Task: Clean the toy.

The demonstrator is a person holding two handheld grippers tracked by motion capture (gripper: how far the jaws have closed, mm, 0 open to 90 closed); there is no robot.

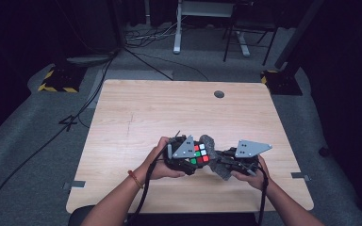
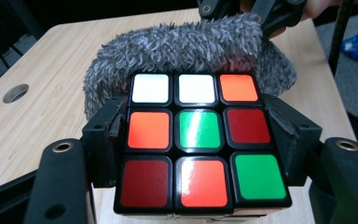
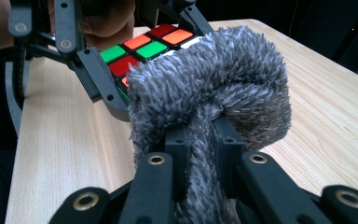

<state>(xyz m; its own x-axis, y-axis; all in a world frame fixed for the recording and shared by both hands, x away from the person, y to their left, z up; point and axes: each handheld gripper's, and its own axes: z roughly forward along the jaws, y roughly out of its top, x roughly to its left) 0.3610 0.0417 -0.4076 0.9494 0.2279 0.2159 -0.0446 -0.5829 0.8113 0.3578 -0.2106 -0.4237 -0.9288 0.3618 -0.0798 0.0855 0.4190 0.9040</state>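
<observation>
Low in the centre of the high view, both forearms rise from the bottom edge, hands meeting over the pale wooden counter (image 1: 136, 117). The left claw (image 2: 198, 135) clamps a colourful twisty puzzle cube (image 2: 199, 140); the right claw (image 3: 205, 140) pinches a fuzzy grey cloth (image 3: 214, 84) pressed against it.

Puzzle cube (image 2: 199, 140): black body; face in the left gripper view, read from the row nearest the grey fuzzy cloth (image 2: 191, 46), white, white, orange; orange, green, dark red; dark red, orange, green. Table (image 1: 136, 113): pale wood grain. Gripper jaws black; top plates grey.
</observation>
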